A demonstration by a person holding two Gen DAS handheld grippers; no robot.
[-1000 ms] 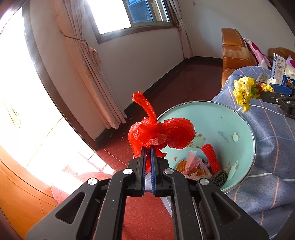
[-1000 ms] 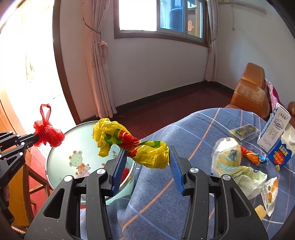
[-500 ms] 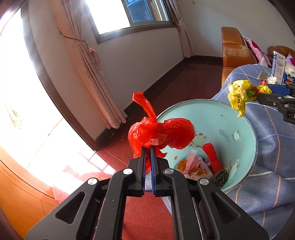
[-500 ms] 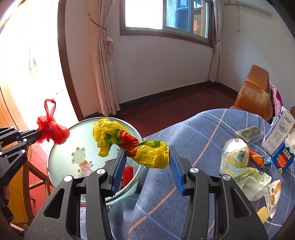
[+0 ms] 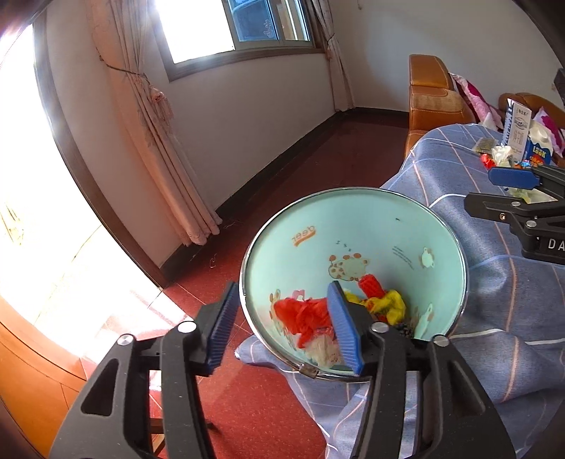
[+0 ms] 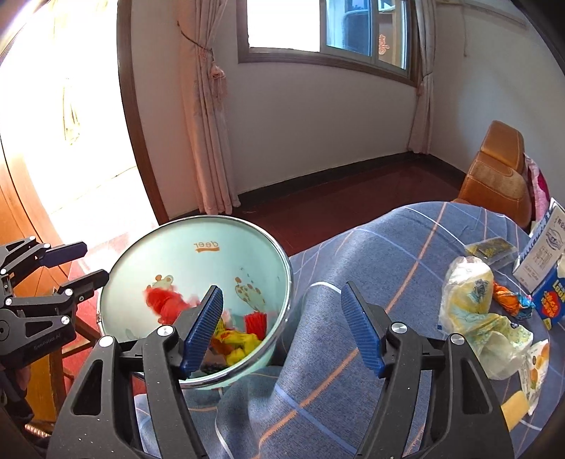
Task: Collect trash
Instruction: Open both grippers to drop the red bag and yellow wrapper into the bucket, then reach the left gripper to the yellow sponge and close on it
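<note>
The red plastic bag lies inside the pale green bin, blurred in the right wrist view, and the yellow bag sits beside it at the bin's bottom next to a red ribbed piece. The bin, printed with cartoon animals and the word "deer", stands against the edge of a worktop covered in a blue checked cloth.

Farther along the cloth from the bin lie a crumpled pale wrapper, an orange sweet wrapper, a dark packet and a white and blue carton. Beyond the bin are a dark red floor, a white wall with a window, tied pink curtains and an orange leather armchair.

The left gripper tilts down over the bin's near rim, its jaws opening with nothing pressed between them. The right gripper tilts down over the bin's rim and the cloth beside it, its jaws also opening and empty.

The carton is cut off at the frame edge. What lies under the bags in the bin is hard to make out.
</note>
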